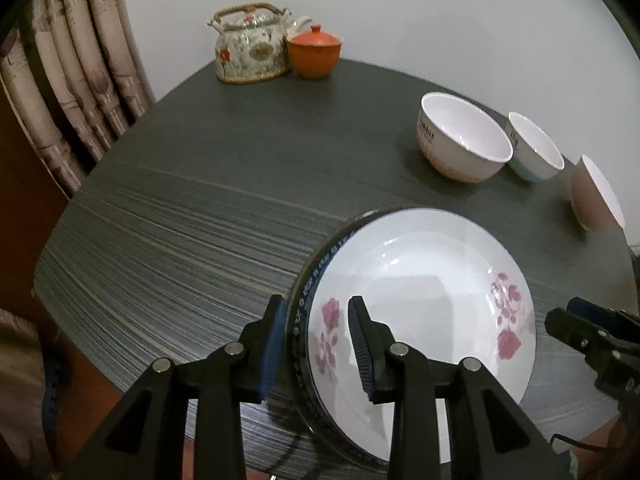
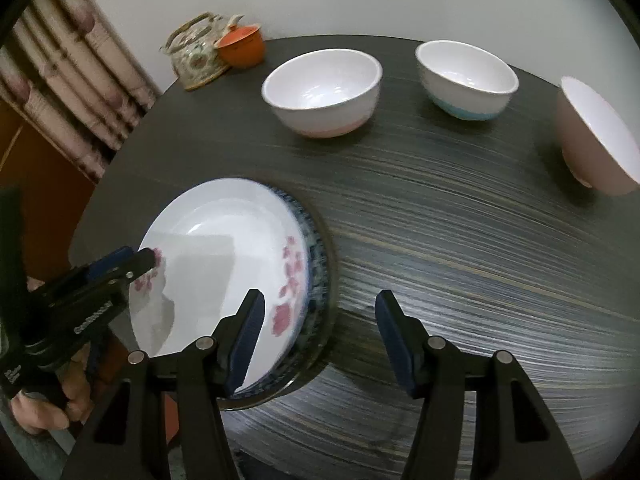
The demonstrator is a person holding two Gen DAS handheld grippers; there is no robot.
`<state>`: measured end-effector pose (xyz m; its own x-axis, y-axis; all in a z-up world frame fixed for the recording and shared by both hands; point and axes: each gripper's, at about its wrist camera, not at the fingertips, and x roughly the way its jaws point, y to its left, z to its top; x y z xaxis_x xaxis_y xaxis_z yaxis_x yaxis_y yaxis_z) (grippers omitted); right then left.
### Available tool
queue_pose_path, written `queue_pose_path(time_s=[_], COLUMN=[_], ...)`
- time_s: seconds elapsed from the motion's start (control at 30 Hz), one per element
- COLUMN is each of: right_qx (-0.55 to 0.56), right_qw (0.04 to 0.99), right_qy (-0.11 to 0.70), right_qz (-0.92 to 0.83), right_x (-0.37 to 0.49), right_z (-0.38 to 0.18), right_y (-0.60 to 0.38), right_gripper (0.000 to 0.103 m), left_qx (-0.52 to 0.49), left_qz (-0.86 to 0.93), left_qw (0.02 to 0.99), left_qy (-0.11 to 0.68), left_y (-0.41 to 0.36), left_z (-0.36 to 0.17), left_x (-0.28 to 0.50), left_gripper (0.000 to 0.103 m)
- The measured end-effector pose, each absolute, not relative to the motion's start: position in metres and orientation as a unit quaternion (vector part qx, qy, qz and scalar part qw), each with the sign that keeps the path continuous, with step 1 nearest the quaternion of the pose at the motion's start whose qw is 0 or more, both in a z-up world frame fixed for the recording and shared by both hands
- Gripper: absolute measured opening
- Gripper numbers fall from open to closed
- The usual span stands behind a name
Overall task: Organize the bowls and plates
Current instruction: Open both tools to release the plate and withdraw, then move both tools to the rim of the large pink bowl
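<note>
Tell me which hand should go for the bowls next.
Probably the right. Its gripper is open and empty, clear of the plates' rim, facing the three bowls. The left gripper straddles the plates' far edge, away from them.

I see dim, soft indoor light; pale glare sheens the flowered plate (image 1: 420, 280) in both views. Fisheye bends the table (image 2: 460, 220) edge, corners go black, and the right view smears slightly.

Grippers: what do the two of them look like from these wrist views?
Both are matte black plastic with silver pivot pins. The left gripper and right gripper carry ribbed blue pads on their fingers. White lettering, unreadable, marks the left gripper's body. A thin black cable trails nearby.
</note>
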<state>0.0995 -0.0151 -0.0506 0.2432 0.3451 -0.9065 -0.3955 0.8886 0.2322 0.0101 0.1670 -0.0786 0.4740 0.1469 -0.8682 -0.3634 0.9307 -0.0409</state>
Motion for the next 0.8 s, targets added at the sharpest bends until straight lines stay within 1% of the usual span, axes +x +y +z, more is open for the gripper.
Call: queue_pose_path(time_s=[0.33,0.47,0.8], right_qx=[0.007,0.039,0.058], right_qw=[0.796,0.797,0.82], right_qy=[0.57,0.574,0.556], right_qz=[0.204,0.186,0.121], right_x=[0.115,0.123,0.141], right_z=[-0.051,-0.051,-0.031], right_y=[-0.074,-0.108,-0.205], right_gripper=[0.057,0.057,0.057], left_qx=[-0.088,-0.08,-0.059], left_qz=[0.132,0.093,0.017], left_qw=[0.852,0.858,0.862], left_qy=[0.499,0.498,0.504], left_y=[0.133,0.1,0.025], left_z=[-0.057,-0.047,-0.028], left_x=[0.03,0.049,0.105], left_gripper=[0.033,0.033,0.034])
